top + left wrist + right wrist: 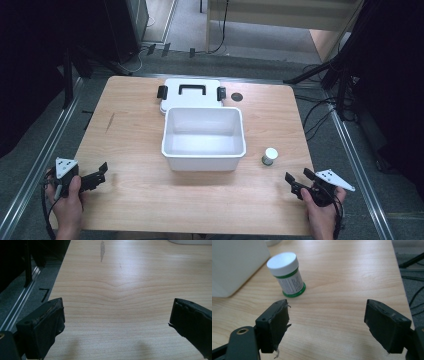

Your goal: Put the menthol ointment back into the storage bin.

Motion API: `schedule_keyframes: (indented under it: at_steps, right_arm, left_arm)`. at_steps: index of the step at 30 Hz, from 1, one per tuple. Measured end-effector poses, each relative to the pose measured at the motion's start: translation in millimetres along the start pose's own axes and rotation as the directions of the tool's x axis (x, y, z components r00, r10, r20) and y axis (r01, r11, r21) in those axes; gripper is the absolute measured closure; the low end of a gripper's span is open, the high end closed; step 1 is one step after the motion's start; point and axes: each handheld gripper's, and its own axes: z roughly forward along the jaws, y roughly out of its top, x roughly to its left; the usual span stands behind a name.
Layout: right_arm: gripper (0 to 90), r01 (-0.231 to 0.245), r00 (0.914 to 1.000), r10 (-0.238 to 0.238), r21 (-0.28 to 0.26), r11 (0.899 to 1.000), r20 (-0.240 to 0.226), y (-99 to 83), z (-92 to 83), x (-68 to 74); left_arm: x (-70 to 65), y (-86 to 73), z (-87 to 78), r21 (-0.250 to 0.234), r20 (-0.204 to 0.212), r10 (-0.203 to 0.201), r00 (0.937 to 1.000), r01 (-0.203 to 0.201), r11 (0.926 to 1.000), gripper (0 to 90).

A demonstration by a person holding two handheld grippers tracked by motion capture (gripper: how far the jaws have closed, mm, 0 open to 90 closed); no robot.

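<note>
Nothing is in hand yet. The left hand-held gripper (pixel 102 172) rests low at the near left corner of the wooden surface (pixel 130 135), jaws spread and empty; the right hand-held gripper (pixel 325 322) hovers at the near right, likewise spread and empty. A small white-capped bottle (pixel 287 273) with a green-banded label stands upright just right of the open white storage box (pixel 203 150), whose lid (pixel 190 92) lies behind it. Likely next: the right jaws reach forward, straddle the bottle, and close.
</note>
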Motion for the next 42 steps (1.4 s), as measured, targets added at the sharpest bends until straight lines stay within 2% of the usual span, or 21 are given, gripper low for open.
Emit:
schedule_keyframes:
  at_steps: [11,15,16,17,18,19,20,21,22,25,26,27,28,29,30,32,33,34,35,37,42]
  right_arm:
    - [19.1,0.077,0.9968,-0.072,0.169,0.983,-0.034,14.4,6.7,16.5]
    - [18.9,0.129,0.9905,-0.111,0.268,0.955,-0.082,28.8,5.3,24.2]
    - [17.7,0.172,0.9843,-0.147,0.339,0.925,-0.098,35.9,5.0,27.5]
    - [17.7,0.172,0.9843,-0.147,0.339,0.925,-0.098,35.9,5.0,27.5]
    - [16.7,0.215,0.9764,-0.187,0.417,0.883,-0.108,42.1,4.3,30.4]
    - [16.7,0.215,0.9764,-0.187,0.417,0.883,-0.108,42.1,4.3,30.4]
    - [16.0,0.225,0.9743,-0.197,0.493,0.840,-0.110,48.1,4.9,32.4]
    - [16.0,0.225,0.9743,-0.197,0.493,0.840,-0.110,48.1,4.9,32.4]
    - [14.5,0.242,0.9701,-0.210,0.564,0.790,-0.122,53.6,5.6,33.4]
    - [14.1,0.245,0.9685,-0.217,0.617,0.748,-0.122,58.2,7.8,34.9]
    - [13.9,0.234,0.9705,-0.210,0.674,0.701,-0.118,62.3,11.2,35.6]
    - [13.9,0.234,0.9705,-0.210,0.674,0.701,-0.118,62.3,11.2,35.6]
    - [13.8,0.243,0.9662,-0.228,0.720,0.650,-0.121,66.5,13.6,37.4]
    - [13.8,0.243,0.9662,-0.228,0.720,0.650,-0.121,66.5,13.6,37.4]
    - [13.7,0.266,0.9589,-0.246,0.749,0.607,-0.141,69.5,16.5,38.8]
    - [13.9,0.279,0.9541,-0.258,0.762,0.584,-0.151,70.8,17.6,39.4]
    - [14.0,0.305,0.9428,-0.289,0.778,0.548,-0.166,72.3,19.8,41.5]
    - [14.0,0.363,0.9126,-0.354,0.802,0.474,-0.204,74.1,22.3,47.5]
    - [14.0,0.363,0.9126,-0.354,0.802,0.474,-0.204,74.1,22.3,47.5]
    - [13.9,0.440,0.8703,-0.412,0.802,0.403,-0.270,78.3,23.6,53.3]
    - [14.1,0.481,0.8519,-0.420,0.784,0.392,-0.313,98.7,33.4,65.0]
  left_arm:
    - [-0.3,-0.2,-0.5,-0.002,0.004,0.002,1.0000,-0.002,1.0000,0.3]
    - [0.4,-0.4,-0.6,-0.007,0.005,-0.003,1.0000,0.003,1.0000,0.3]
    - [0.4,-0.4,-0.6,-0.007,0.007,-0.005,1.0000,0.005,1.0000,0.3]
    - [0.4,-0.4,-0.6,-0.007,0.007,-0.005,1.0000,0.005,1.0000,0.3]
    - [0.3,-0.2,-0.3,-0.002,0.008,-0.002,1.0000,0.003,1.0000,0.3]
    - [0.3,-0.2,-0.3,-0.002,0.008,-0.002,1.0000,0.003,1.0000,0.3]
    - [0.0,-0.1,-0.1,0.000,0.012,-0.004,0.9999,0.004,1.0000,0.3]
    - [0.0,-0.1,-0.1,0.000,0.012,-0.004,0.9999,0.004,1.0000,0.3]
    - [-0.3,-0.1,0.1,0.001,0.009,-0.002,1.0000,0.002,1.0000,0.3]
    - [-0.3,-0.1,0.1,0.002,0.011,-0.003,0.9999,0.003,1.0000,0.3]
    - [-0.2,-0.1,0.0,0.002,0.012,-0.004,0.9999,0.004,1.0000,0.3]
    - [-0.2,-0.1,0.0,0.002,0.012,-0.004,0.9999,0.004,1.0000,0.3]
    - [-0.1,-0.1,0.2,0.002,0.013,-0.004,0.9999,0.004,1.0000,0.3]
    - [-0.1,-0.1,0.2,0.002,0.013,-0.004,0.9999,0.004,1.0000,0.3]
    - [0.0,0.0,0.3,0.003,0.014,-0.005,0.9999,0.005,1.0000,0.3]
    - [0.1,0.0,0.3,0.003,0.015,-0.006,0.9999,0.006,1.0000,0.3]
    - [0.2,0.0,0.4,0.003,0.017,-0.007,0.9998,0.007,1.0000,0.3]
    - [0.3,0.0,0.4,0.004,0.018,-0.007,0.9998,0.007,1.0000,0.3]
    - [0.3,0.0,0.4,0.004,0.018,-0.007,0.9998,0.007,1.0000,0.3]
    - [0.3,0.1,0.5,0.005,0.019,-0.005,0.9998,0.005,1.0000,0.3]
    - [0.4,0.1,0.6,0.005,0.020,-0.007,0.9998,0.006,1.0000,0.3]
